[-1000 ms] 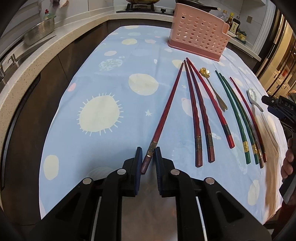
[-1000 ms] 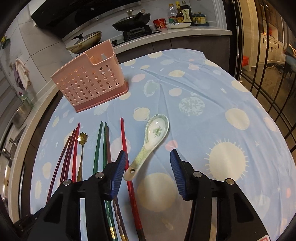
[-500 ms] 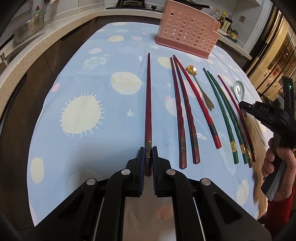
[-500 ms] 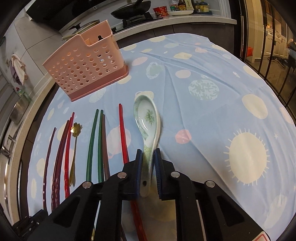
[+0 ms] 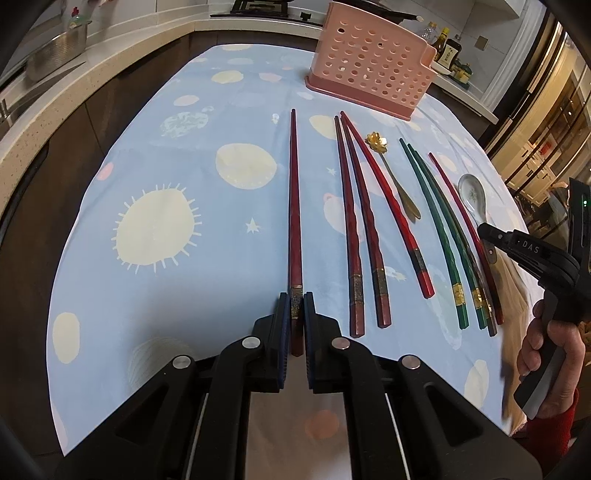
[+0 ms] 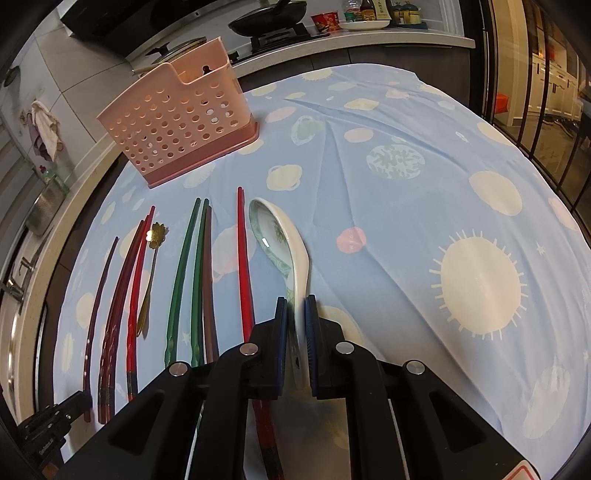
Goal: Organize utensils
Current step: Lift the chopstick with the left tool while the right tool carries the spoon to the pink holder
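Note:
My left gripper (image 5: 296, 301) is shut on the thick end of a dark red chopstick (image 5: 294, 199) that points straight away over the blue tablecloth. My right gripper (image 6: 296, 306) is shut on the handle of a white ceramic spoon (image 6: 280, 243), tilted on its side just above the cloth; it also shows in the left wrist view (image 5: 472, 192). Several red and green chopsticks (image 5: 373, 229) and a gold flower spoon (image 5: 391, 173) lie in a row between the grippers. A pink perforated utensil basket (image 5: 369, 66) stands upright at the far end, also in the right wrist view (image 6: 177, 122).
The table (image 5: 155, 155) is covered by a blue cloth with sun and planet prints. A counter (image 5: 44, 99) with a steel pot curves around the left. A stove with pans (image 6: 273, 18) and bottles lies behind the basket. Glass doors (image 6: 535, 74) stand at the right.
The left gripper has closed on the dark red chopstick and swung it from a slant to straight ahead. The right gripper has closed on the spoon handle and turned the spoon on its side.

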`<state>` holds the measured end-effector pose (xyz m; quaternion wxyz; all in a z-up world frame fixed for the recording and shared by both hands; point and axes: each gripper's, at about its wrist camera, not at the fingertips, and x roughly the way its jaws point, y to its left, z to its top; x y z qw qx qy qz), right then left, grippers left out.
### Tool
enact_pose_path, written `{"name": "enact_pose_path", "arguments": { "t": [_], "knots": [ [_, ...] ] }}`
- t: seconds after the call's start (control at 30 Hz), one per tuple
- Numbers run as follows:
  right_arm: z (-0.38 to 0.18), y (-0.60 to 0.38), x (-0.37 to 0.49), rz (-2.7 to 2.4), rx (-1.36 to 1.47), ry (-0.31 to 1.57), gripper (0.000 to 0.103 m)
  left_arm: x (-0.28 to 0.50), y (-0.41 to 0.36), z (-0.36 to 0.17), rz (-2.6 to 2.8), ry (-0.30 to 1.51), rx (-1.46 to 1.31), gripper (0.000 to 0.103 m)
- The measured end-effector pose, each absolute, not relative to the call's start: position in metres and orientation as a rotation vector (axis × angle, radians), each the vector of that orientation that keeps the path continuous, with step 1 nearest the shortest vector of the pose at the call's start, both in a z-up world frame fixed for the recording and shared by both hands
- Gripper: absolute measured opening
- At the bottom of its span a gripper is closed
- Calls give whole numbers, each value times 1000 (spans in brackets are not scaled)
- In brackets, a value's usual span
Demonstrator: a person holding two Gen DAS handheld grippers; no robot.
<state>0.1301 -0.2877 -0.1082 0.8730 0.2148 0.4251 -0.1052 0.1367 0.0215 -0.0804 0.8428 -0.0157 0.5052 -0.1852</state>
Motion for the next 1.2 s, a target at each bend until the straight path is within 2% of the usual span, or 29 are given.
{"name": "enact_pose_path", "arguments": {
  "t": [0.23, 0.5, 0.8, 1.2],
  "knots": [
    [-104, -285, 113, -212, 443, 878, 8, 128, 26, -78, -399, 1065, -48, 7],
    [-73, -283, 79, -215, 410, 811, 7, 114, 34, -58, -407, 1020, -56, 7],
    [-29, -283, 64, -201, 374, 713, 6, 117, 42, 5, -419, 857, -63, 7],
    [12, -281, 96, -155, 332, 635, 6, 161, 23, 84, -402, 658, -12, 7]
  ]
}}
